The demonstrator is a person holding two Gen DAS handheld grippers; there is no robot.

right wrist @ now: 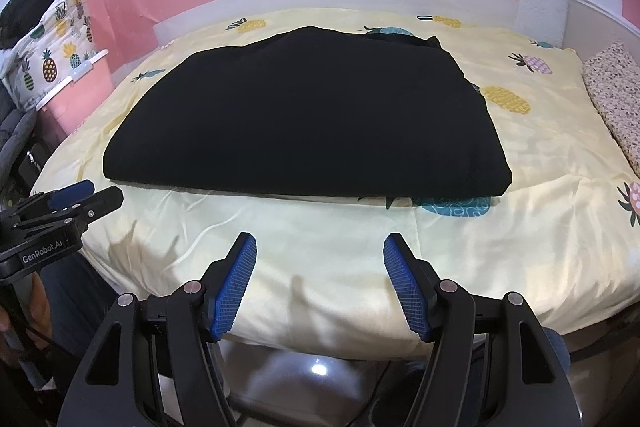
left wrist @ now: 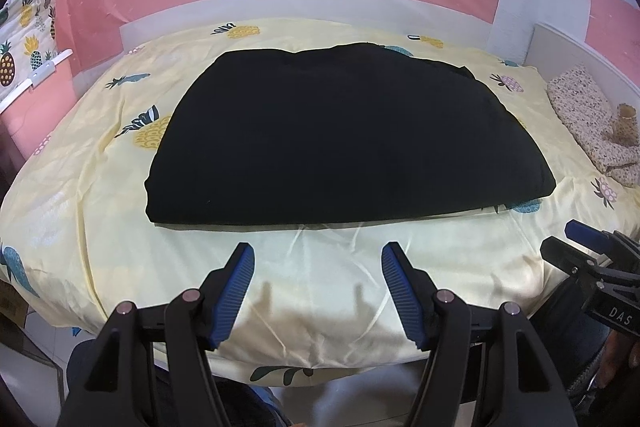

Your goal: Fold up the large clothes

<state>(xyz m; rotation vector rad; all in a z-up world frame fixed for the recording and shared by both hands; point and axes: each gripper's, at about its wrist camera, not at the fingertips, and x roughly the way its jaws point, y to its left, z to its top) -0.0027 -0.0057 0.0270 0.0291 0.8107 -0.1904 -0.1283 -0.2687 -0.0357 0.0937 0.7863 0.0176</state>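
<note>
Bed (left wrist: 320, 267) with black garment (left wrist: 348, 135) lying flat at its middle, apparently already folded into a block. Step in hand: judged a pause between folds; next, grasp the near edge or corners. Left gripper (left wrist: 318, 259) and right gripper (right wrist: 320, 251) hover short of it, angled down, jaws wide and empty.
</note>
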